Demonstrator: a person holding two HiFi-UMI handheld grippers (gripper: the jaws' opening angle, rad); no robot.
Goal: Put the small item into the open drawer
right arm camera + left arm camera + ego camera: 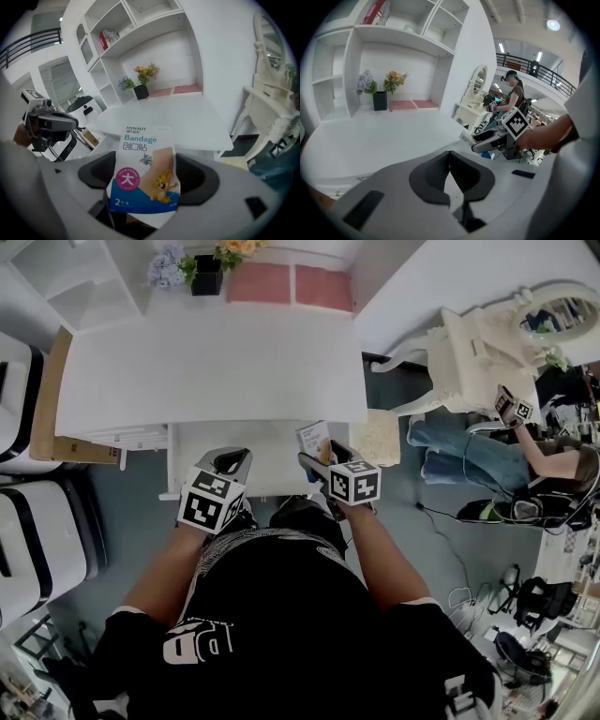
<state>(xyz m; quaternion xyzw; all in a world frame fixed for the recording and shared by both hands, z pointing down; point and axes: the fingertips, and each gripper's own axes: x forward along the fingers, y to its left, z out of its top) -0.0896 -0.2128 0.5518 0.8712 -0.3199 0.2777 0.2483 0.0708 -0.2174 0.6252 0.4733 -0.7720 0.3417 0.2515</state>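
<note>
Packet [143,164] stands upright, lengthwise, in right gripper [144,187].

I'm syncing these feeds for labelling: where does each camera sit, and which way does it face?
Head view: on the person's head, facing steeply down at desk and open drawer; shows forearms, left gripper, right gripper.
Left gripper view: on the left gripper, facing along its shut, empty jaws across the desk; right gripper shows.
Right gripper view: on the right gripper, facing along jaws clamping the bandage packet; left gripper shows.
Shared: both gripper views see the flower vase.
</note>
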